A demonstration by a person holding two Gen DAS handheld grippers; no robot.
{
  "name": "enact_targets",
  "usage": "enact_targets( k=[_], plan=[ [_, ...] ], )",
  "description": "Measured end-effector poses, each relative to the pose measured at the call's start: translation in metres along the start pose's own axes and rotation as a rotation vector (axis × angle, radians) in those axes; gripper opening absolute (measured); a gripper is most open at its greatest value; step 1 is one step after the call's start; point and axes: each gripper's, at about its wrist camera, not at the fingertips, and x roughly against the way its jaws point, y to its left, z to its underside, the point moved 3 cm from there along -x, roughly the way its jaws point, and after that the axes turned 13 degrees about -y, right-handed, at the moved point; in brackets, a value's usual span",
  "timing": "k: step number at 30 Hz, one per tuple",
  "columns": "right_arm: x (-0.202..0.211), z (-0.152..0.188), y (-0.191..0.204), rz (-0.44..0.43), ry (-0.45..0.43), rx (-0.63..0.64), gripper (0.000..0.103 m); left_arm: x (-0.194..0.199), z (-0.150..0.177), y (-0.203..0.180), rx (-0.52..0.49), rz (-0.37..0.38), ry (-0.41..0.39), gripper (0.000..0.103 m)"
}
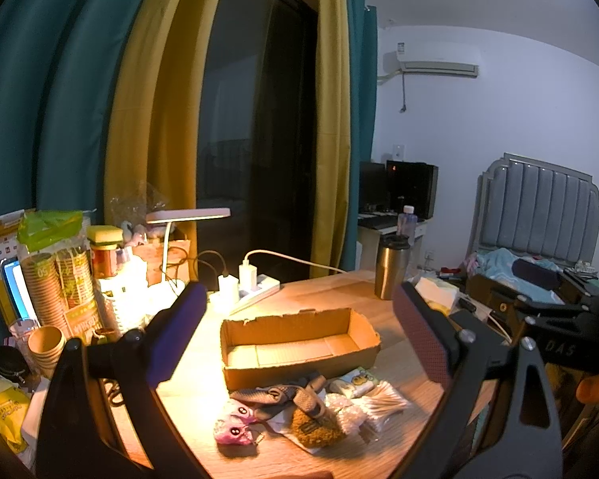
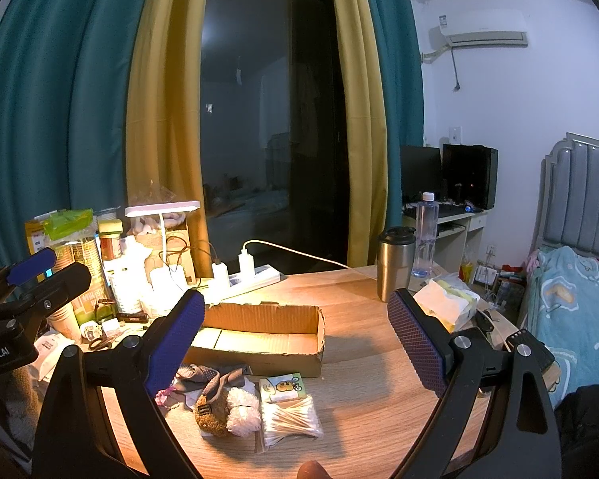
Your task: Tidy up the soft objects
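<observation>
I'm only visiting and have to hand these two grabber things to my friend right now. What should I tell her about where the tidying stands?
Left gripper: open, holding nothing, raised above the table.
Right gripper: open, holding nothing, also raised.
Cardboard box: open on the wooden table, nothing in it yet.
Soft things lie in a pile in front of the box: pink plush toys, grey fabric piece, brown fuzzy toy, white fluffy balls, tissue pack, bag of cotton swabs.
Done: nothing sorted so far.
Left: probably move each soft item into the box.
</observation>
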Motion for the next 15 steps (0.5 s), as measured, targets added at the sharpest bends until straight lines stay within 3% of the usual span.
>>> enact_targets(
  k=[15],
  plan=[
    [0.0008, 0.0007, 0.0013, -0.001, 0.004, -0.002, 0.095, -0.0007, -0.0007, -0.0005, 0.000, 0.001, 0.001, 0.095]
  ],
)
